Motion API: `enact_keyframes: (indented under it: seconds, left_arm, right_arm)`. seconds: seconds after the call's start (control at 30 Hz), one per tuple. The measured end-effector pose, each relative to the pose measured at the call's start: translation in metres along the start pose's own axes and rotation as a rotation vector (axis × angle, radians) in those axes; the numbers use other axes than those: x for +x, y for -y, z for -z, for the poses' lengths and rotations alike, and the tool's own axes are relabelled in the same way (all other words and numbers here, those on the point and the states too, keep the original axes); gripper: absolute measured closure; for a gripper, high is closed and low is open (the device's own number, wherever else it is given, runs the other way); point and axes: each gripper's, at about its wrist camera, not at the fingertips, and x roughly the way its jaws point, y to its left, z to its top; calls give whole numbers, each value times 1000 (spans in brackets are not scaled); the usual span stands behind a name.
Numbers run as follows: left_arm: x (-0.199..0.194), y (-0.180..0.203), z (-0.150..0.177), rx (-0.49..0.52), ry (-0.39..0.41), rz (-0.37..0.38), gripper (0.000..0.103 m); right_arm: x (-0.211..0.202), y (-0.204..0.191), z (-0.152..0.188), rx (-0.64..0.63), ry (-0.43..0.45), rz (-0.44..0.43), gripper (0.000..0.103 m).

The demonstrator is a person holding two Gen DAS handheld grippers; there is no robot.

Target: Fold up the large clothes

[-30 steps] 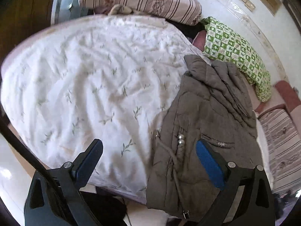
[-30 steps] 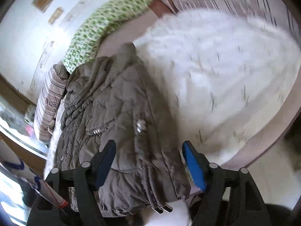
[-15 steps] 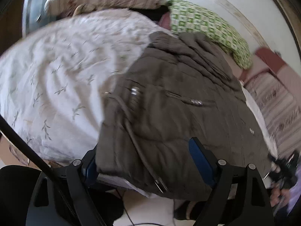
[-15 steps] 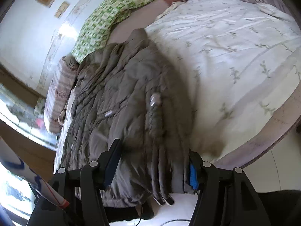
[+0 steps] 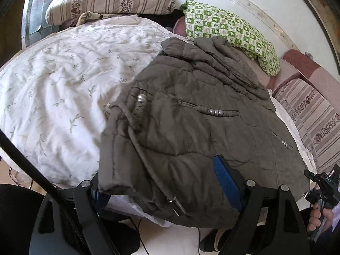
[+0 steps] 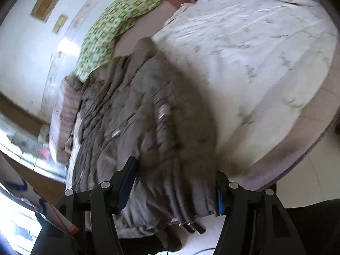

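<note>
A grey-brown padded jacket (image 5: 195, 131) lies on a bed with a white leaf-print duvet (image 5: 59, 80); its hem hangs over the near bed edge with drawcords dangling. My left gripper (image 5: 163, 187) is open, its jaws straddling the jacket's hem corner; the left blue pad is partly hidden under the fabric. In the right wrist view the jacket (image 6: 136, 127) fills the gap of my right gripper (image 6: 174, 187), which is open with jaws on either side of the hem. The right gripper's handle (image 5: 325, 187) shows at the left view's far right.
A green checked pillow (image 5: 229, 29) and a striped pillow (image 5: 110, 0) lie at the bed's far side. A striped cover (image 5: 314, 114) lies to the right. The pink bed rim (image 6: 297, 153) borders pale floor. A wall (image 6: 31, 42) stands behind.
Both grippers have moved in toward the bed edge, so the jacket's hem now sits between the jaws of each. The jacket itself has not visibly shifted.
</note>
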Motion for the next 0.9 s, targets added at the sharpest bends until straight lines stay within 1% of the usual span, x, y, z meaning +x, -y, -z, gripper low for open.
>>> enact_keyframes:
  seconds: [0.07,0.1,0.17,0.23,0.27,0.3,0.33,0.37,0.4,0.47,0.5,0.53,0.57,0.63,0.7,0.73,0.77,0.8,0.83,0.87,0.9]
  left_arm:
    - [-2,4,1,18,12,12,18]
    - [-5,7,2,31,29,13,18]
    - [-10,11,2,53,62,1,22]
    - [-8,11,2,56,66,-22,28]
    - [-6,9,2,51,60,-28,29]
    - [-2,7,2,45,45,-33,29]
    - [2,5,2,36,30,-36,29]
    - [4,4,1,23,19,-43,28]
    - [6,2,1,13,14,-47,26]
    - [10,-2,0,-8,-2,-38,25]
    - [10,-2,1,-10,-1,-36,24]
    - [10,-2,1,-7,1,-36,24]
    - [9,-1,1,-4,1,-37,24]
    - [11,-1,2,-4,0,-35,21]
    - [13,-1,2,-6,-12,-27,15]
    - [14,0,2,-5,-13,-30,15]
    - [15,2,3,0,-9,-34,15]
    - [14,3,3,6,-4,-32,15]
    - [12,4,3,14,8,-27,21]
    - [10,5,3,21,24,-33,28]
    - [7,6,2,30,41,-47,43]
  right_arm:
    - [2,-9,7,-30,-18,-46,51]
    - [2,-16,12,-62,-20,-55,55]
    - [0,-22,14,-105,6,-39,68]
    - [-2,-19,11,-92,36,-26,71]
    - [-2,-16,10,-79,43,-16,71]
    - [1,-14,9,-73,39,11,70]
    - [4,-14,10,-70,25,29,64]
    - [6,-13,10,-69,19,40,55]
    - [6,-13,9,-67,18,51,52]
    - [1,-13,7,-63,33,55,45]
    - [-4,-11,6,-55,54,58,43]
    - [-7,-8,5,-44,75,64,39]
    - [-7,-6,4,-32,74,62,36]
    - [1,2,4,10,21,22,36]
    - [4,1,6,10,7,3,36]
    - [6,-2,7,-1,-2,-8,42]
    - [8,-5,9,-10,-15,-35,60]
    - [10,-8,12,-22,-28,-51,66]
    - [9,-13,14,-52,-14,-34,75]
    - [7,-16,14,-74,4,-28,80]
    - [2,-19,14,-94,31,-29,81]
